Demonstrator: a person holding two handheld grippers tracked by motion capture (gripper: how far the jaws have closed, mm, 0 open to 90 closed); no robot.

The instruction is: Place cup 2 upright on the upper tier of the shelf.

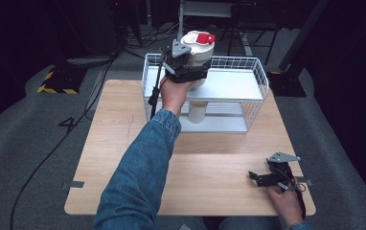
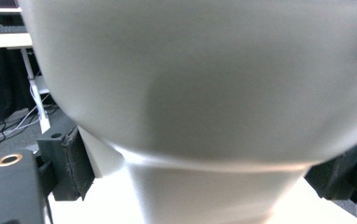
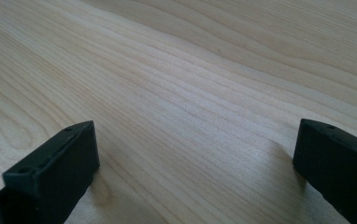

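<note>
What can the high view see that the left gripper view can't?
High view alone: the cup's red lid, the wire rack, another cup on the rack's lower shelf, the wooden table, and the right gripper open on it. Left gripper view alone: the jaw pads up close, one on each side of the cup. Both: the white cup in the left gripper.

High view overhead, gripper views close-up

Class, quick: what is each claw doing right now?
Left claw: shut on the white cup at the rack's top shelf.
Right claw: open, holding nothing, low over the table.
</note>
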